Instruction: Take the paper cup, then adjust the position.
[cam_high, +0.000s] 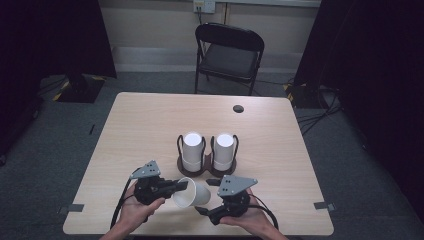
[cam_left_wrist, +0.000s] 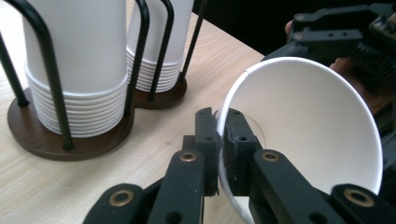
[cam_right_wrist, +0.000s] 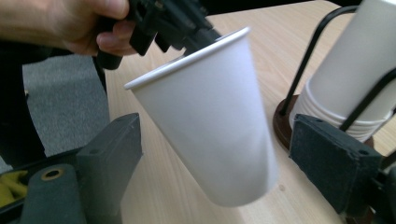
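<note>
Stacks of cups (cam_high: 192, 150) in holder (cam_high: 200, 171); loose cup (cam_high: 192, 194) empty.

A light wood-grain counter (cam_high: 150, 125) with rounded corners stands on grey carpet (cam_high: 45, 150). A round dark cable port (cam_high: 238, 108) sits near its far edge. Beyond it stands a black folding chair (cam_high: 228, 55), facing the counter. Black curtains (cam_high: 50, 35) hang at both sides. The rear wall (cam_high: 150, 20) is pale, with a socket plate (cam_high: 204, 5) above the chair. Cables (cam_high: 315, 117) trail over the floor at right.
</note>
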